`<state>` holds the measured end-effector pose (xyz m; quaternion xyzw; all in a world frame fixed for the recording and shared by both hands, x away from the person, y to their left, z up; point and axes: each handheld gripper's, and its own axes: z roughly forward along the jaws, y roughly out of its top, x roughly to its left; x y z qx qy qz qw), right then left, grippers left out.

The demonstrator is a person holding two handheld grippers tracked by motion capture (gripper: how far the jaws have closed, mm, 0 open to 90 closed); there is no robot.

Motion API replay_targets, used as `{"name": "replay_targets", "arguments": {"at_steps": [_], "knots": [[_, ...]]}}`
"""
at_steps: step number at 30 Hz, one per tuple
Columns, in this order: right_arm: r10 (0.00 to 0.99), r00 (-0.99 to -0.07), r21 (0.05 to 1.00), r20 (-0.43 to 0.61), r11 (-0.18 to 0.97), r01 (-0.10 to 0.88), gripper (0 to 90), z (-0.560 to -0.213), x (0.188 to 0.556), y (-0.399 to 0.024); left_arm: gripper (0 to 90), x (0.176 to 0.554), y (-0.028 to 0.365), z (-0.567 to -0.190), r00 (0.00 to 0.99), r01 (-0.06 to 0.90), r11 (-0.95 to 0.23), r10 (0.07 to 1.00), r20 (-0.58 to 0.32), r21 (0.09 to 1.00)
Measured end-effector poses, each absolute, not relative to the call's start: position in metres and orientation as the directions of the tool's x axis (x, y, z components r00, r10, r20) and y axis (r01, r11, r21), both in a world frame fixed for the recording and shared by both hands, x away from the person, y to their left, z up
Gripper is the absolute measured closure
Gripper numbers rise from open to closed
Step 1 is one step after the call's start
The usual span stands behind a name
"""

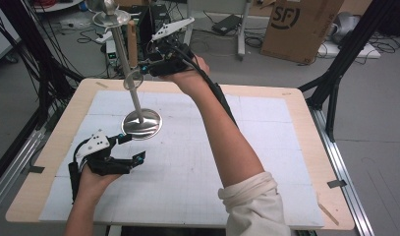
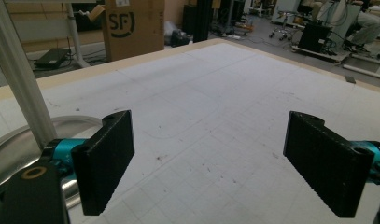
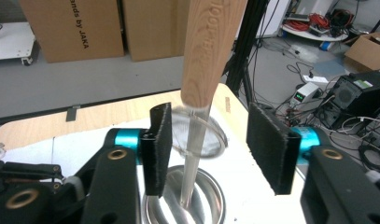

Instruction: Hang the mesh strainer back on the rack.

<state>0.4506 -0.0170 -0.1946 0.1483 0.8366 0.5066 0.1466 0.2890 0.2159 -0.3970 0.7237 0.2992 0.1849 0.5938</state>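
Right claw (image 3: 210, 140) half open, pads flanking the wooden-handled strainer (image 3: 211, 51) without pressing it; strainer upright, against the stand's pole (image 1: 120, 49). Left claw (image 2: 211, 158) wide, beside the stand base (image 1: 142, 123), gripping nothing. Likely trouble: unsupported strainer slipping or swinging; unbraced stand tipping when nudged.

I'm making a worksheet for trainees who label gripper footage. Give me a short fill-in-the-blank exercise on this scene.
1. The wooden handle hangs from the metal stand between the open jaws of the ___ gripper.
2. The stand's round base rests on the ___ mat.
3. The left gripper holds ___ between its jaws.
4. The cardboard box stands on the ___.

Missing words: right; white; nothing; floor
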Motion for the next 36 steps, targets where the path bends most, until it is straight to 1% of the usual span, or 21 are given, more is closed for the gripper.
{"name": "replay_targets", "arguments": {"at_steps": [13,21,28,32,36], "knots": [[0.381,-0.919,0.893,-0.101,0.443,0.085,44.4,-0.199,0.435,-0.040,16.9,0.288,0.217,-0.395,0.752,0.205,-0.106,0.653,-0.088,0.973],[0.389,-0.916,0.903,-0.091,0.421,0.089,41.0,-0.206,0.426,-0.071,16.8,0.288,0.215,-0.395,0.756,0.205,-0.128,0.651,-0.073,0.970],[0.390,-0.916,0.910,-0.091,0.407,0.083,39.5,-0.211,0.412,-0.095,16.9,0.287,0.213,-0.395,0.754,0.209,-0.122,0.651,-0.081,0.970],[0.388,-0.917,0.911,-0.089,0.404,0.083,38.6,-0.217,0.405,-0.107,16.9,0.286,0.213,-0.392,0.760,0.194,-0.139,0.647,-0.059,0.971],[0.393,-0.916,0.910,-0.087,0.405,0.087,37.6,-0.225,0.400,-0.120,16.9,0.285,0.211,-0.392,0.759,0.200,-0.131,0.647,-0.069,0.971]]}}
